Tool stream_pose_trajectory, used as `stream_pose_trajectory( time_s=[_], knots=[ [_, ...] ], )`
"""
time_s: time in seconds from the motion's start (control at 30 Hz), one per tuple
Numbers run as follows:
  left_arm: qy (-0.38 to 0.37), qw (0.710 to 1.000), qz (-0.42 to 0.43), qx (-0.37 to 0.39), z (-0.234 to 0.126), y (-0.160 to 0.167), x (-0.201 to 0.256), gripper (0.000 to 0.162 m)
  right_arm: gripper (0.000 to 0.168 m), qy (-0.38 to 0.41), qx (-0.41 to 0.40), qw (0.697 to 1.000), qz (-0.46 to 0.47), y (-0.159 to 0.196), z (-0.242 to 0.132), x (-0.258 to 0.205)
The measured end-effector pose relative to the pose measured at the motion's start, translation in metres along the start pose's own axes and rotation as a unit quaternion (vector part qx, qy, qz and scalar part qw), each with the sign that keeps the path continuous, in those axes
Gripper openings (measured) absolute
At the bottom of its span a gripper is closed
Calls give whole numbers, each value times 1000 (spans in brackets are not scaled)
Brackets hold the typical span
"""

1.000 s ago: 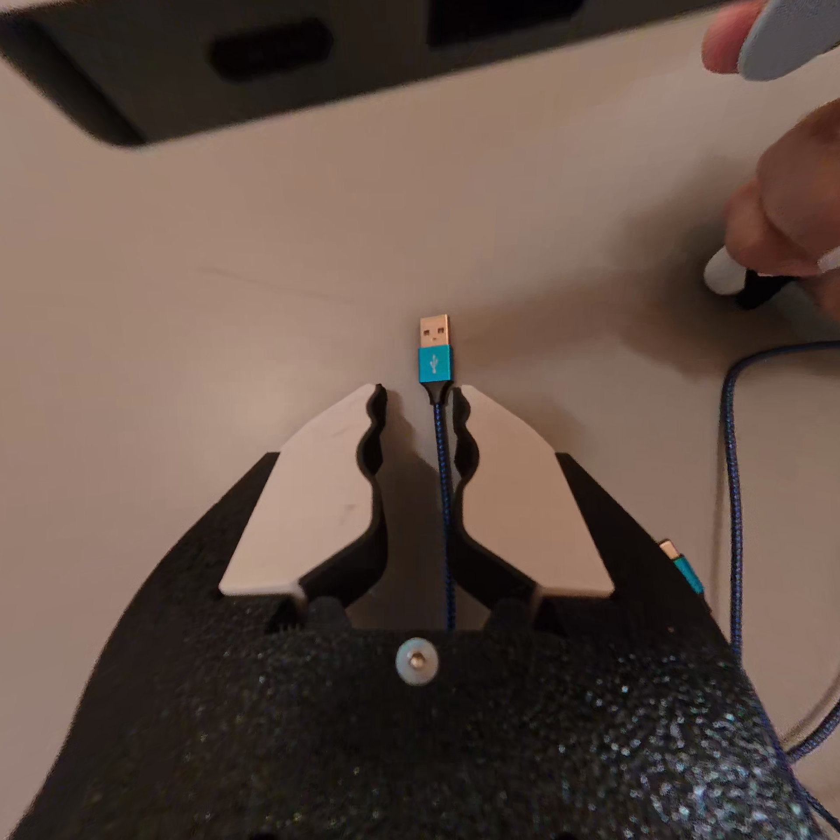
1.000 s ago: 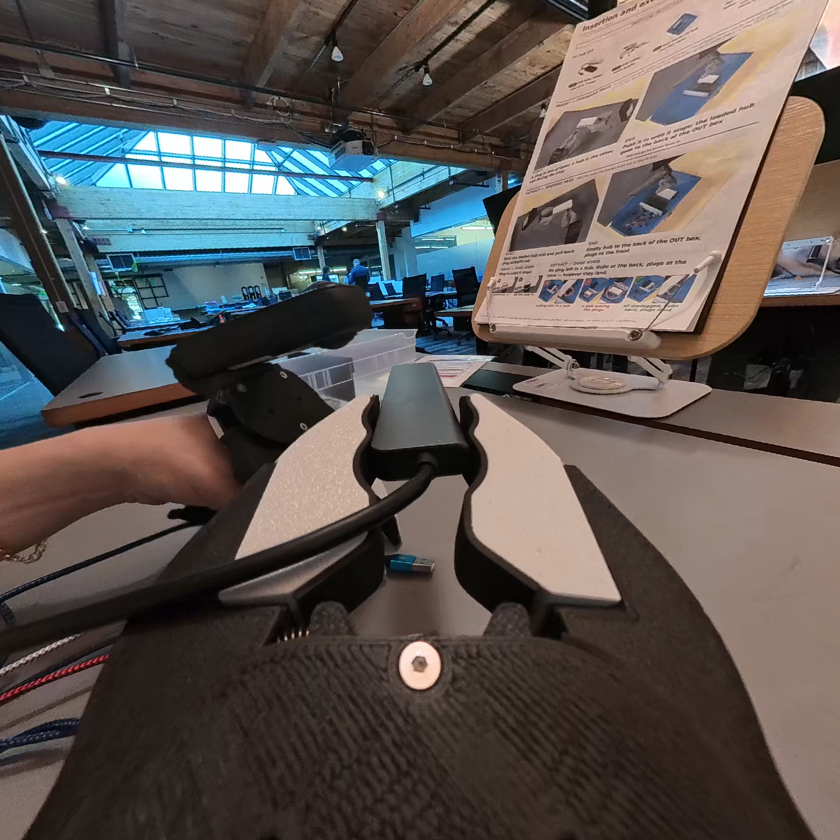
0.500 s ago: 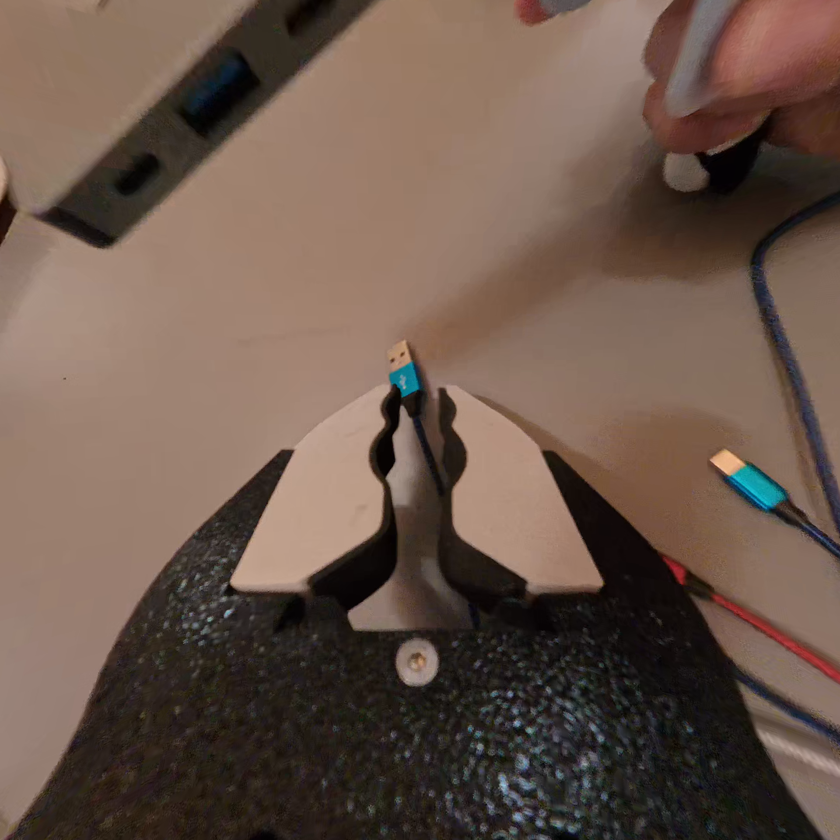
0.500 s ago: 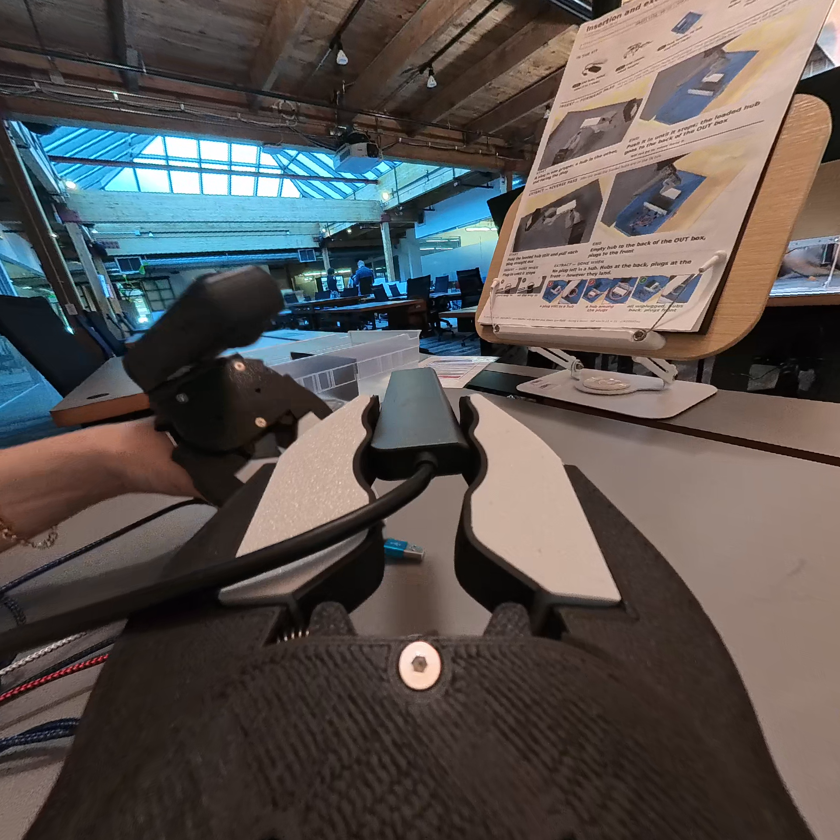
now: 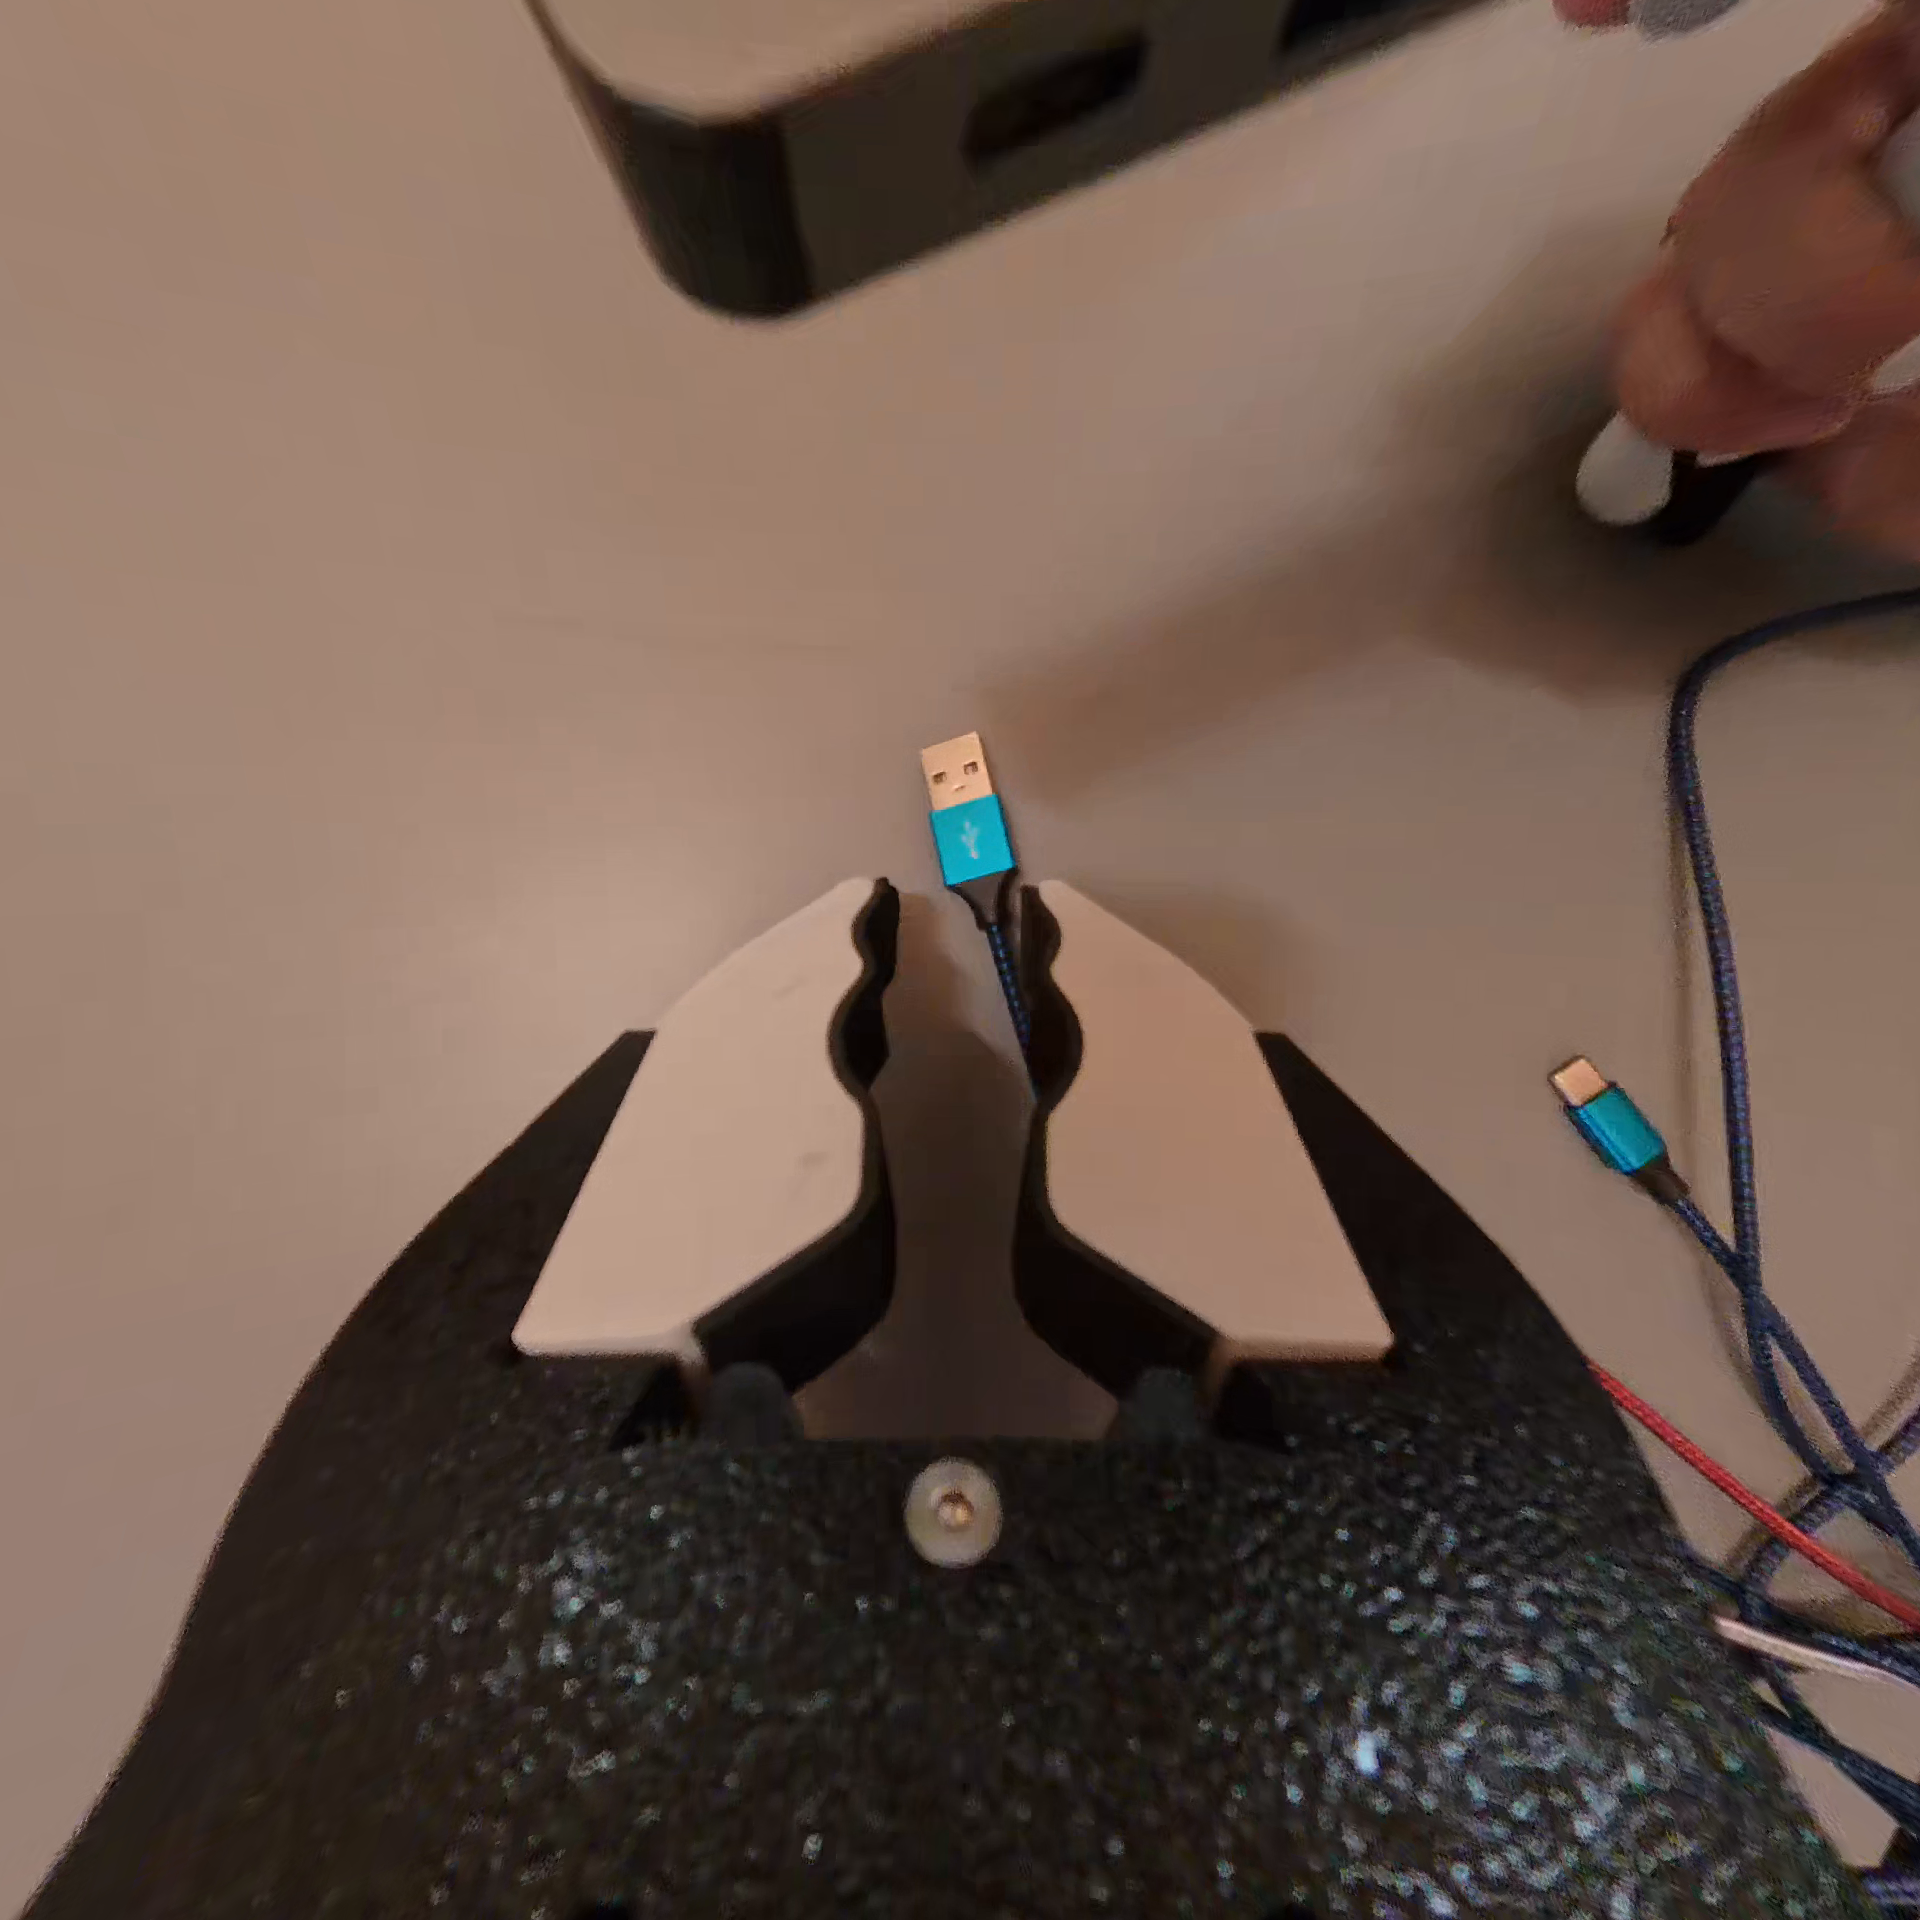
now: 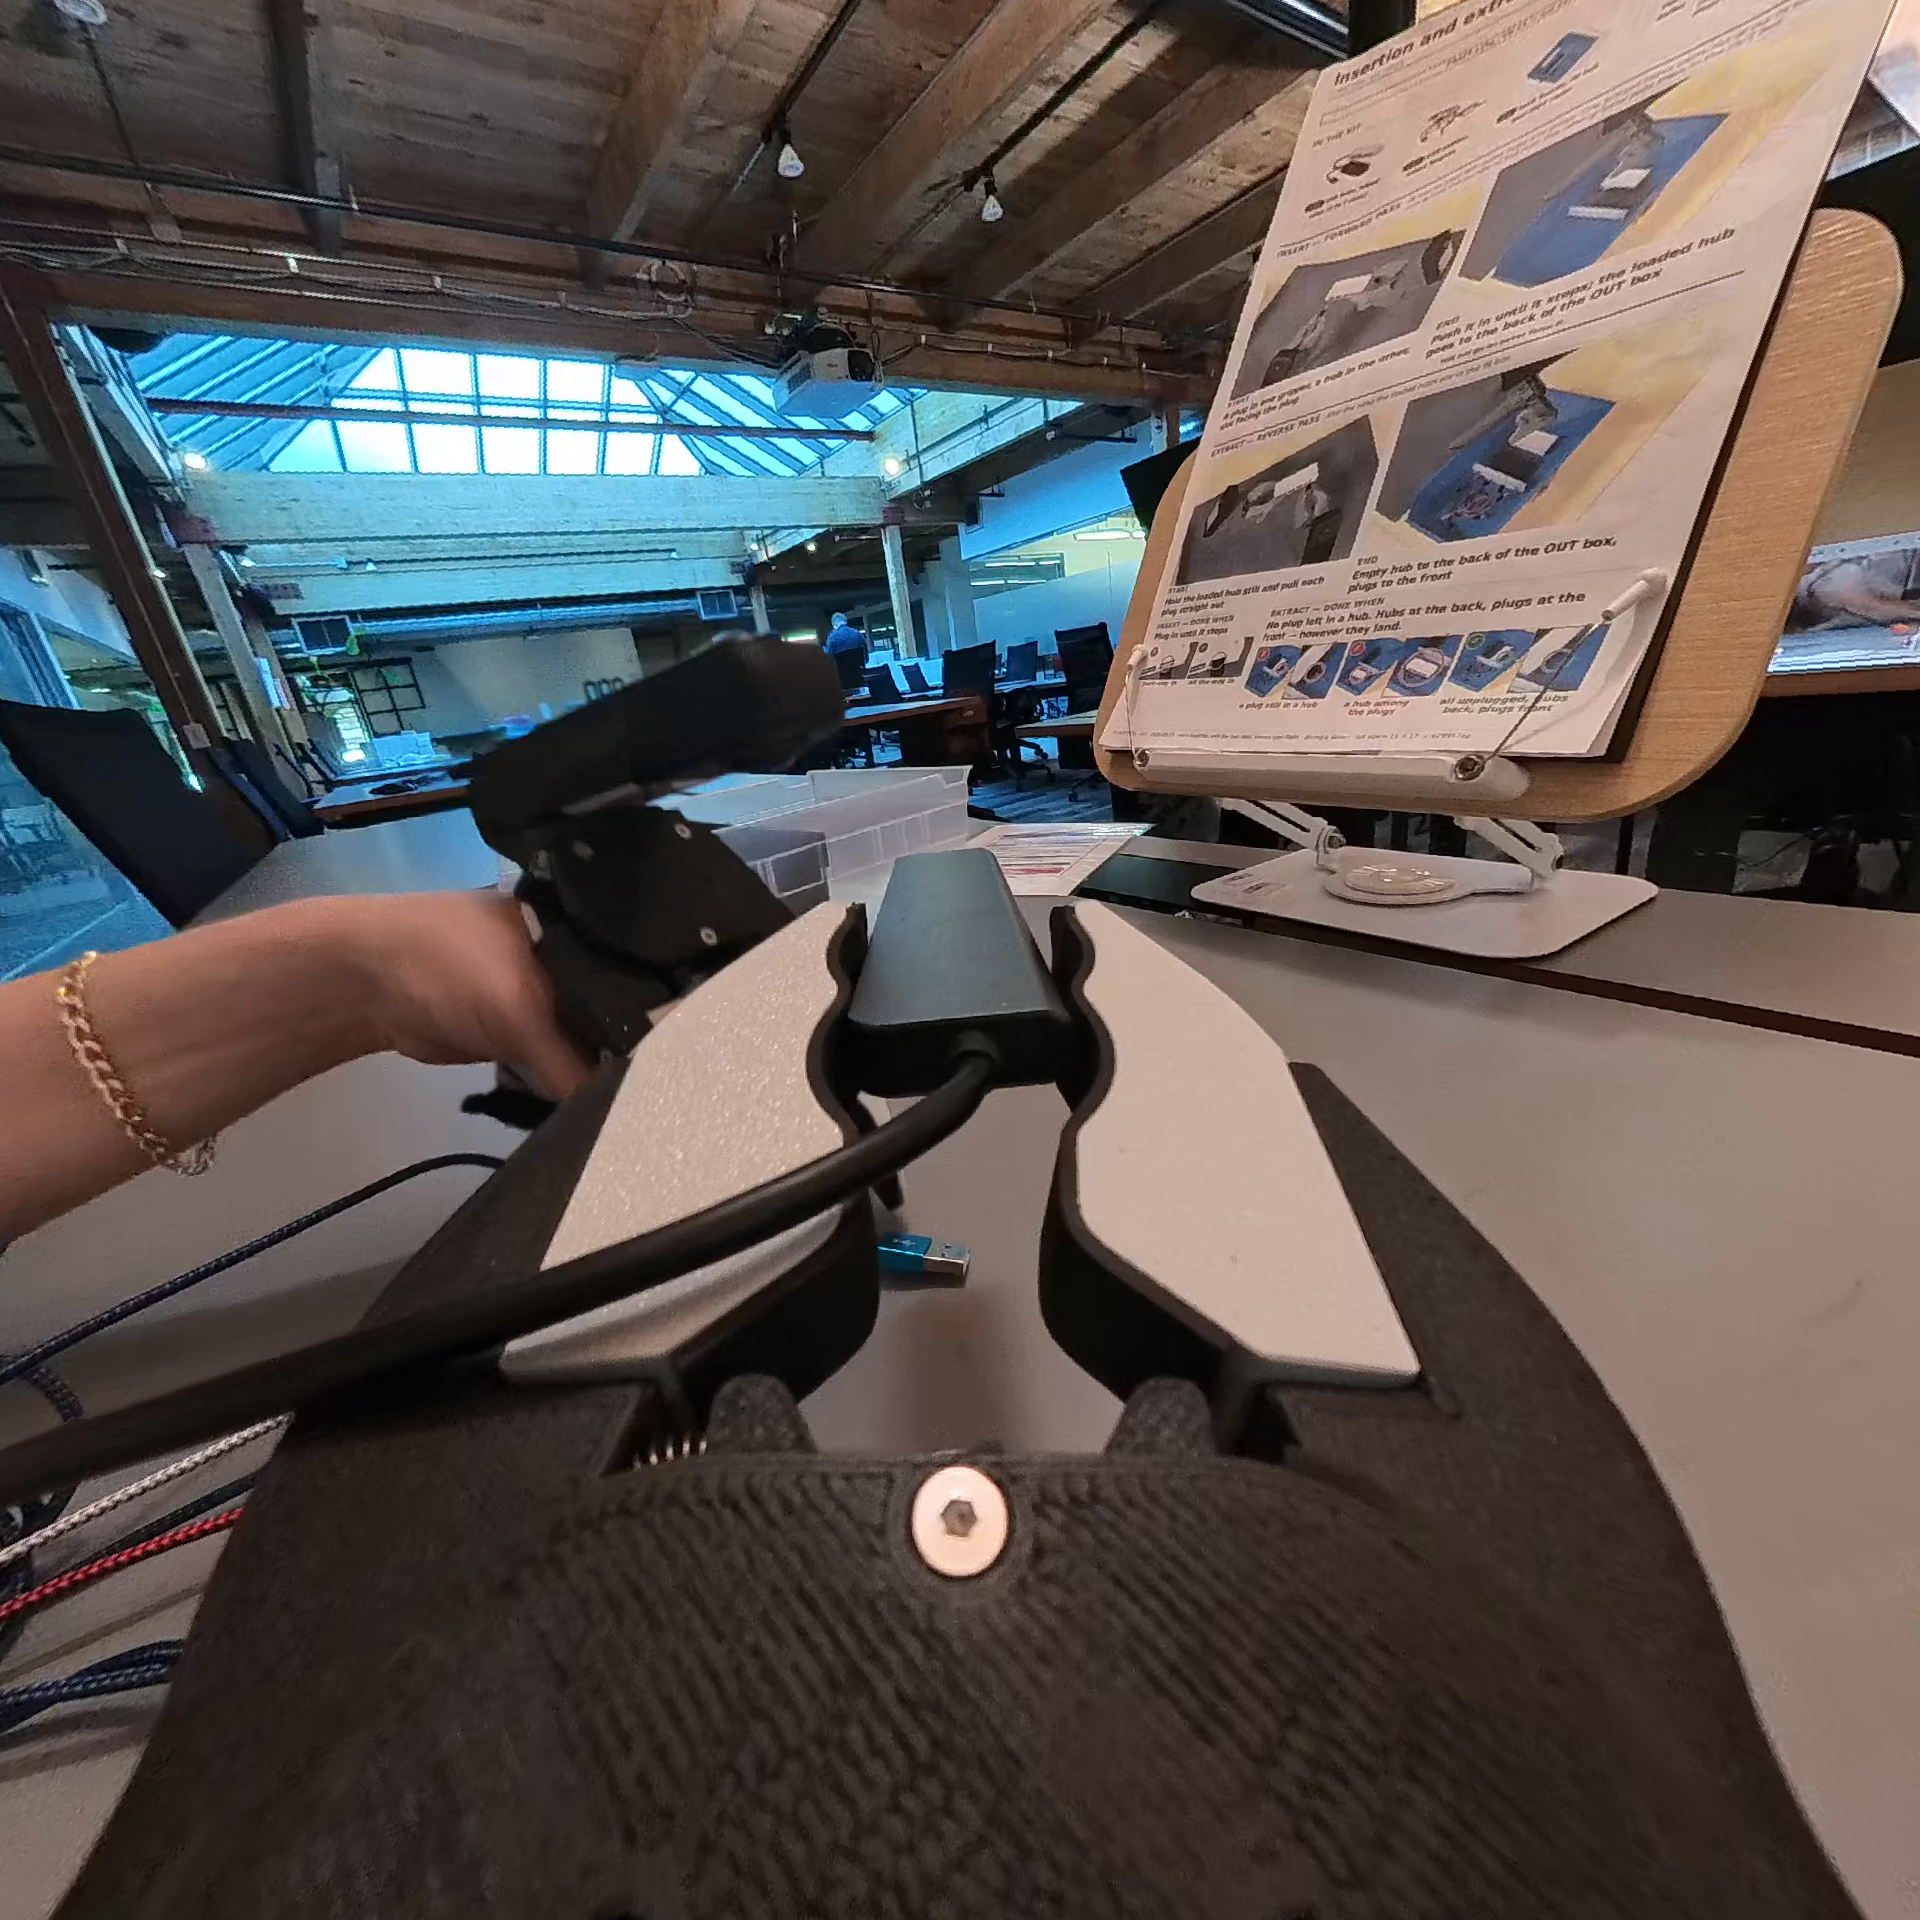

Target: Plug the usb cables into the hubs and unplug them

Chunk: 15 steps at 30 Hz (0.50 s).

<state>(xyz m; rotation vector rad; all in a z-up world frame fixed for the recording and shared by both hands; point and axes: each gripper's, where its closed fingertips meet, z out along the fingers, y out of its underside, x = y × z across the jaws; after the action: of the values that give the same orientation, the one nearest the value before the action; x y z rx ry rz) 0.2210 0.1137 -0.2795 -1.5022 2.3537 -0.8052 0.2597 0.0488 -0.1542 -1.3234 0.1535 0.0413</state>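
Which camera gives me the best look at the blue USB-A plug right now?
The left wrist view: the plug lies flat on the table, seen whole from above, just beyond the open left gripper. The right wrist view shows it small, side-on, partly hidden behind a finger.

Matt black plastic hub (image 6: 951, 951); braided cable (image 5: 1006, 971), metal plug (image 5: 956, 774).

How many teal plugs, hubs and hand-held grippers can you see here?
Teal plugs: 2 (USB-A plug, USB-C plug)
Hubs: 1 (hub)
Grippers: 2 (left gripper, right gripper)
Total: 5
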Motion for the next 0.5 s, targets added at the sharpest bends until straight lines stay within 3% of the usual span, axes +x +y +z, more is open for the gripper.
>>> stream_pose_trajectory(
  time_s=[0.27, 0.37, 0.5],
  knots=[
    [-2, 1000, 18, 4, 8, 4, 2, 22, 35, -4, -1, 1000, 4, 0, 0, 0],
    [-17, 999, 45, 11, 9, 4, 2, 12, 35, -4, 0, 1000, 6, 0, 0, 0],
    [-22, 996, 73, 45, 11, 1, 6, 11, 35, -5, 0, 1000, 7, 0, 0, 0]
  ],
)
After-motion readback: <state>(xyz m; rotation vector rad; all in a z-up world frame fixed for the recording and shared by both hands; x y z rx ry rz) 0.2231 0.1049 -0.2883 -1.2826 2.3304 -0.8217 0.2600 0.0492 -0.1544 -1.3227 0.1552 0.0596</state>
